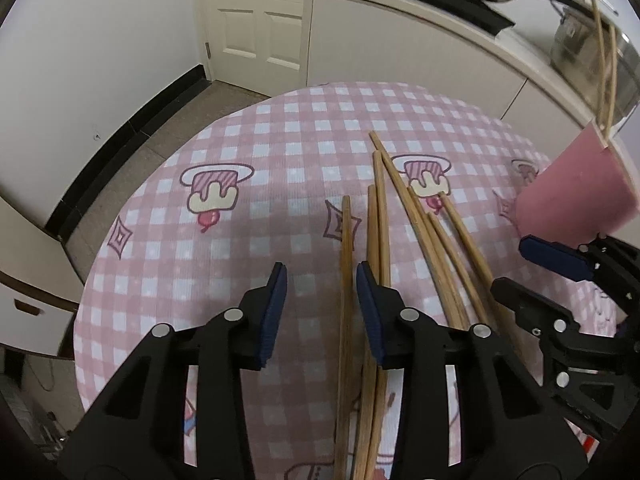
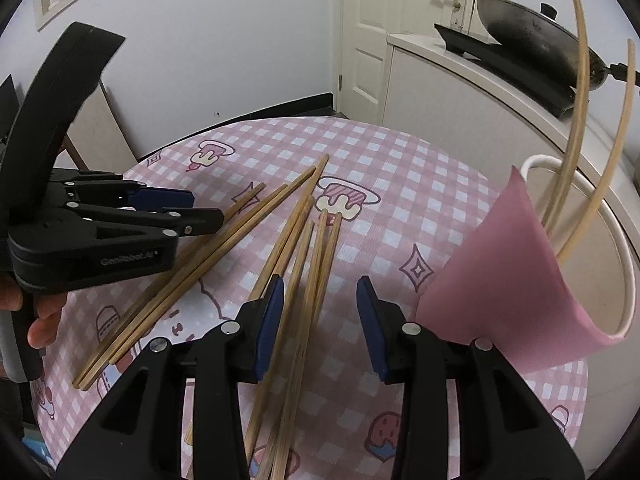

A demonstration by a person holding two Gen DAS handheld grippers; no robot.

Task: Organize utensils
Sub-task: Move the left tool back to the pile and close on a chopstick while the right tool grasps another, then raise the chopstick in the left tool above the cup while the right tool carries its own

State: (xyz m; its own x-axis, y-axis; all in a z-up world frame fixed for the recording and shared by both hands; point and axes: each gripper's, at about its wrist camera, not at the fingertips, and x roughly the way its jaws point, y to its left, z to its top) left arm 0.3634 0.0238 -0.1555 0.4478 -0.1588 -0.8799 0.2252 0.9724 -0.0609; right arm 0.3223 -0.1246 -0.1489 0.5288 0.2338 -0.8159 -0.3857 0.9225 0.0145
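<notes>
Several wooden chopsticks (image 1: 400, 216) lie loose on the pink checked tablecloth (image 1: 256, 148). My left gripper (image 1: 321, 276) hangs low over them, open, with one chopstick (image 1: 346, 264) running between its jaws close to the right pad and untouched. From the right wrist view, my right gripper (image 2: 320, 284) is also open above another bunch of chopsticks (image 2: 308, 264), which pass near its left pad. A pink paper cup (image 2: 500, 280) stands tilted at the right with two chopsticks (image 2: 576, 120) in it. The left gripper (image 2: 206, 208) shows at the left there, and the right gripper (image 1: 512, 264) at the right in the left wrist view.
A white counter (image 2: 460, 92) behind the round table carries a black wok (image 2: 528, 40) on a cooker, and a steel pot (image 1: 580, 40). A white door (image 1: 256, 20) and tiled floor lie beyond the table's far edge. A person's hand (image 2: 44, 320) holds the left gripper's handle.
</notes>
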